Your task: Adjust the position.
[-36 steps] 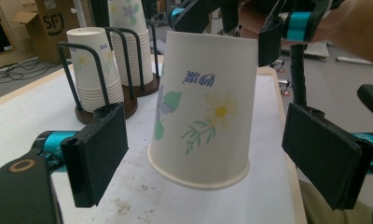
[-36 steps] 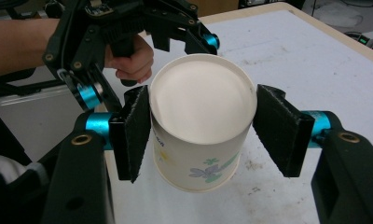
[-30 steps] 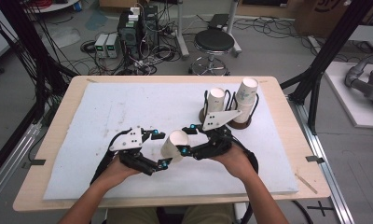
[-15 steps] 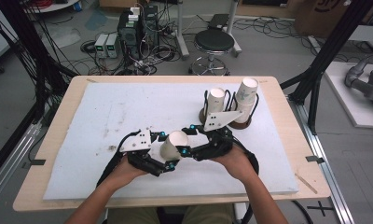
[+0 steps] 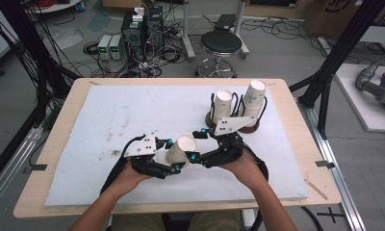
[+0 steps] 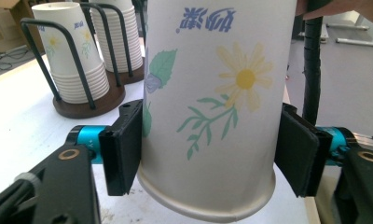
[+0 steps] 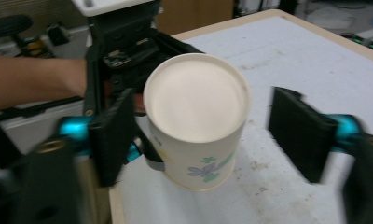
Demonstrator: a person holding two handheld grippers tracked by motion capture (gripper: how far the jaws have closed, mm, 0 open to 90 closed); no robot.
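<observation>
So the left tool [image 5: 173, 161] has just been closing and is now clamped on the paper cup [image 5: 181, 149], pads squeezing both sides near the rim. The right tool [image 5: 196, 144] just past it has been opening, jaws wide apart around the cup's base, not touching. Beyond the right tool, two cup stacks [image 5: 238, 108] sit in a holder on the tabletop [image 5: 84, 120].

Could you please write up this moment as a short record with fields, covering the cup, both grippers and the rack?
held item: paper cup, upside down, flower print
left gripper: jaws have just closed, pressing the cup's sides
right gripper: jaws have just opened, standing apart from the cup between them
cup stacks: two, upside down in a wire rack at the table's far right
surface: white mat on the wooden table
</observation>
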